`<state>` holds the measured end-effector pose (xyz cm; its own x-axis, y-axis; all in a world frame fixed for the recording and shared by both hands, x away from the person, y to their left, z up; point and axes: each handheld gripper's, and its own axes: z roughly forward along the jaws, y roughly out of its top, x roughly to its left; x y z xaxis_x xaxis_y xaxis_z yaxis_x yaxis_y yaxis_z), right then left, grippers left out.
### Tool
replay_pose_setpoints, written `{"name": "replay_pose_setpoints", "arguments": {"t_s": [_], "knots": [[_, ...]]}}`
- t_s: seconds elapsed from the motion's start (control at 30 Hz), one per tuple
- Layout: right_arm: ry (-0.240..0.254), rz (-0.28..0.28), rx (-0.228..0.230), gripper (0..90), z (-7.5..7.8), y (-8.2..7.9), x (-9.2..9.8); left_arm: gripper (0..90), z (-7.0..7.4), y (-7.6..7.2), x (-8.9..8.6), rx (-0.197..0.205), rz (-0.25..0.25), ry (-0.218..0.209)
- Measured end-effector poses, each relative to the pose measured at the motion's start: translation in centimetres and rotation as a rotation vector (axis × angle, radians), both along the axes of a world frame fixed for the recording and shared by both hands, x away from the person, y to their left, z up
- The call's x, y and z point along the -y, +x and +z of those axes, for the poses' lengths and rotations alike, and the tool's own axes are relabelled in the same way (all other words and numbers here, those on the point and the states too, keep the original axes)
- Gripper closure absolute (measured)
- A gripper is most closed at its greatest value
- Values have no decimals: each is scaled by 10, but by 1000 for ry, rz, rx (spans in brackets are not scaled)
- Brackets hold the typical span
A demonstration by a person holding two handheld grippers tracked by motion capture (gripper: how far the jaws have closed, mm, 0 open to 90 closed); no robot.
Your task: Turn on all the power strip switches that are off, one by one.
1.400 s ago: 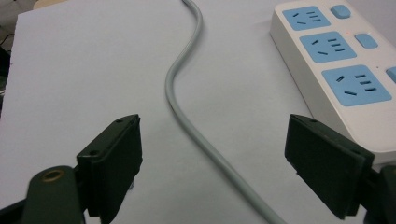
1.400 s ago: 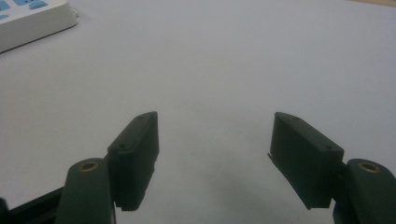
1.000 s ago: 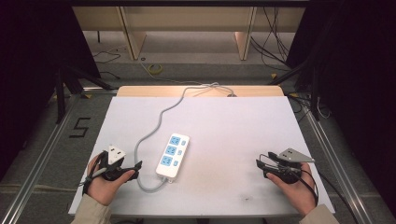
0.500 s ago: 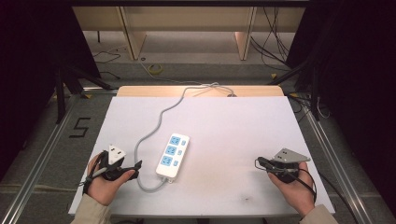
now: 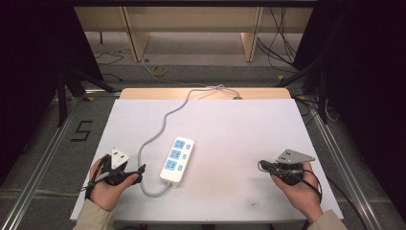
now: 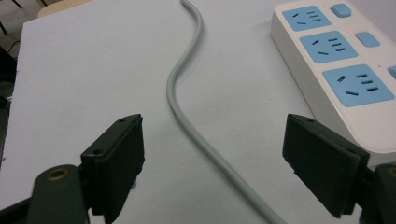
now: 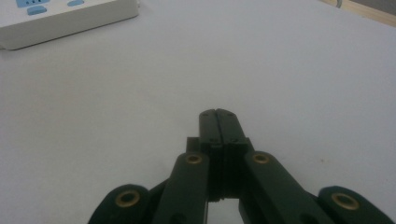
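A: Item one, the power strip (image 5: 177, 160)?

B: White body, three blue socket faces with small blue switches beside them. In the high view it lies flat just left of the frame's centre, long axis running from lower left to upper right. In the left gripper view it fills the upper right corner (image 6: 336, 60); in the right gripper view one end shows at the upper left (image 7: 60, 16).

A: Item two, its cable (image 5: 158, 132)?

B: Grey. It loops out of the strip's near end, curves up the left side and runs to the far edge of the table (image 5: 225, 120), which is white. In the left gripper view the cable (image 6: 184, 100) snakes from top centre down to the lower middle, passing between the two jaws without touching either.

A: Item three, left gripper (image 5: 125, 173)?

B: Lower left of the high view, held in a hand, just left of the cable loop. Jaws spread wide, nothing clamped.

A: Item four, right gripper (image 5: 268, 166)?

B: Lower right of the high view, well apart from the strip. Its own view (image 7: 218, 122) has the two jaws pressed flat together over bare table, nothing between them. They have just been closing.
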<state>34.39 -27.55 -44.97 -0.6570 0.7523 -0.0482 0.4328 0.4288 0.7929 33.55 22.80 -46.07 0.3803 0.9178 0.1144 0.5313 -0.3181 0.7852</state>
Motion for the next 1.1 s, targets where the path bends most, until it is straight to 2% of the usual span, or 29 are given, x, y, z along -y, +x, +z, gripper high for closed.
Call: {"name": "replay_pose_setpoints", "arguments": {"t_s": [0.43, 1.1], "knots": [[8, 26, -43, 900, 3, 2, -8, 205, 1, 0, 0, 6, 4, 7], [-1, 75, -60, 900, 9, 7, -31, 212, 2, 0, 0, 8, 4, 17]]}}
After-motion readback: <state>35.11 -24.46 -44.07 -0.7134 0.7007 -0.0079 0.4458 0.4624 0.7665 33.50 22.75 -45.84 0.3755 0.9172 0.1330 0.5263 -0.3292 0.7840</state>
